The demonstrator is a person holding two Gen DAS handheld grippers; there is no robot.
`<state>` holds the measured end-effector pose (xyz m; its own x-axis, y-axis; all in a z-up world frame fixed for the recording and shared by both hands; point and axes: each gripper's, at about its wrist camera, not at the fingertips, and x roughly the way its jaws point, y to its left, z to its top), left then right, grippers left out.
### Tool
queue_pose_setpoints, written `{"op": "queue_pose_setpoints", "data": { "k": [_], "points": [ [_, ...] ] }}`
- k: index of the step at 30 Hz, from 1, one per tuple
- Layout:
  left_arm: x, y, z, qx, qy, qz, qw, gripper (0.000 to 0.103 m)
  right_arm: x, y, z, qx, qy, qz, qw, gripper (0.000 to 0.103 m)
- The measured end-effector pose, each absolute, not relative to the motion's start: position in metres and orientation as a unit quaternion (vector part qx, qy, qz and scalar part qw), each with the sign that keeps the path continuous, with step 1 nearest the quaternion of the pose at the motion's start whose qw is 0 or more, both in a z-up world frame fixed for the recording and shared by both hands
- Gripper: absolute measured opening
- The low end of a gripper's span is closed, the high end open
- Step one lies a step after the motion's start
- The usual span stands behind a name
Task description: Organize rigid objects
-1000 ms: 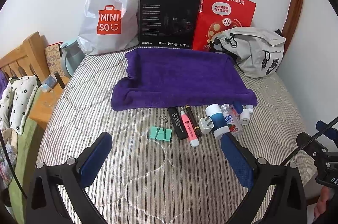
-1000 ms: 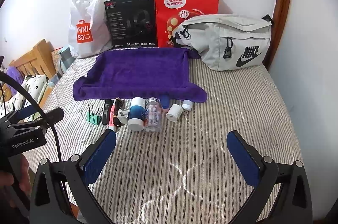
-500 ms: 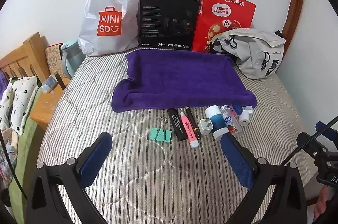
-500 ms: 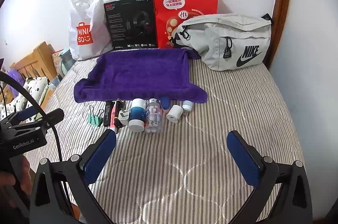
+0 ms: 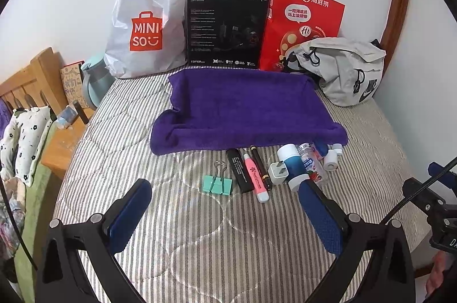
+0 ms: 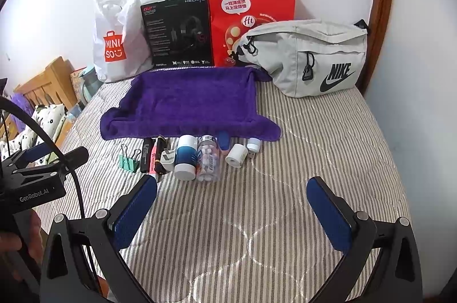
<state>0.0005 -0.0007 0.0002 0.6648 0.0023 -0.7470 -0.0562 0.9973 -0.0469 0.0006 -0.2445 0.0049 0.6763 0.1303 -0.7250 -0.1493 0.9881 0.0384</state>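
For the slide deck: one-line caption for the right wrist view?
Open right gripper hovers over striped bed; small items line purple towel's near edge.

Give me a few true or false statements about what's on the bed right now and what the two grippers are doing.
1. Both the left gripper and the right gripper are open and empty. True.
2. The small items lie on top of the purple towel. False: they sit on the striped bedcover in front of it.
3. The green binder clip is the leftmost item in the row. True.
4. The grey Nike bag lies at the left. False: it is at the right.
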Motion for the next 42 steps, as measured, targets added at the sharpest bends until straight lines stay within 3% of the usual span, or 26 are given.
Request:
{"op": "queue_pose_setpoints", "data": {
  "k": [15, 29, 35, 42],
  "points": [
    [0.026, 0.017, -0.026, -0.028, 0.435, 0.035, 0.899, 0.103, 0.022, -0.253, -0.009, -0.005, 0.409, 0.071, 0.91, 0.103],
    [0.058, 0.039, -0.105, -0.043, 0.487, 0.022, 0.872, 0.103, 0.051, -0.258, -0.056, -0.017, 0.463, 0.065, 0.884, 0.103],
    [0.071, 0.027, -0.121, -0.017, 0.493, 0.004, 0.87, 0.096, 0.06, -0.261, -0.069, -0.019, 0.472, 0.064, 0.879, 0.103],
    [0.082, 0.019, -0.133, 0.012, 0.491, -0.01, 0.871, 0.079, 0.071, -0.273, -0.078, -0.012, 0.485, 0.048, 0.873, 0.103]
  ]
}}
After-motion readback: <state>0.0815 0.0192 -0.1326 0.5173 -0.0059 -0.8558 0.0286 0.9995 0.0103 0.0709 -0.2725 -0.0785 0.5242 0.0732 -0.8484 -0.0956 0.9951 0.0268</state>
